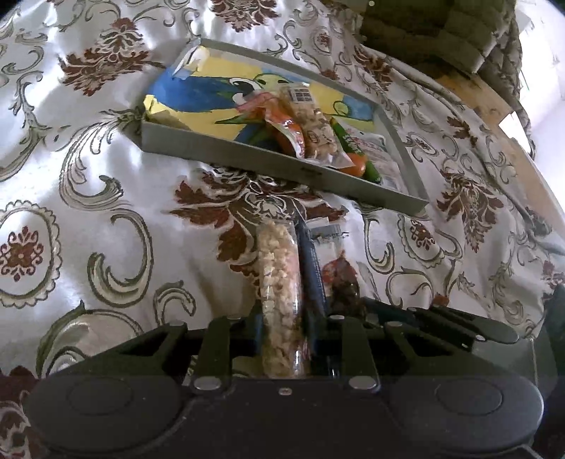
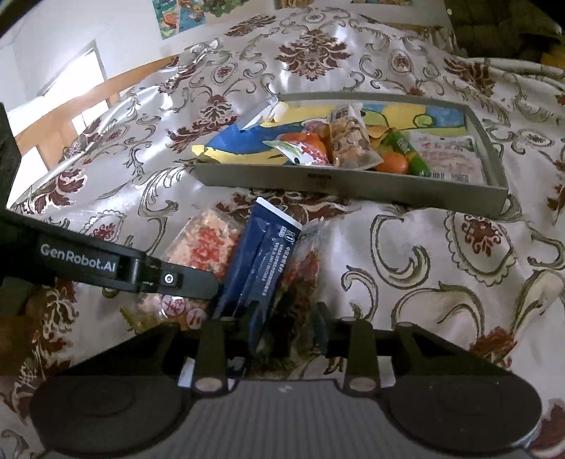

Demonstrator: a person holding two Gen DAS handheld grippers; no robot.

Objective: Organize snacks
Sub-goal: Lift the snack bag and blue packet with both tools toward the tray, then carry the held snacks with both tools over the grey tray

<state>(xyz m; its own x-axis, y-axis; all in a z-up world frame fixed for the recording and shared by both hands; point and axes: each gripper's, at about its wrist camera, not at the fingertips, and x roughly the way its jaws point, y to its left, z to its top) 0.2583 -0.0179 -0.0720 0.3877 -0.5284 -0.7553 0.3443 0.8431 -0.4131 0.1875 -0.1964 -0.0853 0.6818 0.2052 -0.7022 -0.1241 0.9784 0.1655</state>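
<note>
My left gripper (image 1: 287,314) is shut on a clear packet of pale and pink puffed snack (image 1: 279,282), which stands on edge between its pads. In the right wrist view the left gripper (image 2: 190,286) reaches in from the left over that packet (image 2: 204,243). A dark blue packet (image 2: 261,261) and a clear packet of dark red snack (image 2: 300,268) lie between the fingers of my right gripper (image 2: 287,328). Its right pad stands clear of them. Behind is a grey tray (image 2: 353,183) holding a blue and yellow bag (image 2: 240,141), orange, green and white packets.
A white cloth with a brown floral pattern (image 2: 441,264) covers the surface. The tray's front wall (image 1: 247,155) stands just beyond the packets. A dark cushion (image 1: 441,35) and a wooden edge (image 1: 494,106) lie at the far right. Posters (image 2: 176,17) hang on the wall.
</note>
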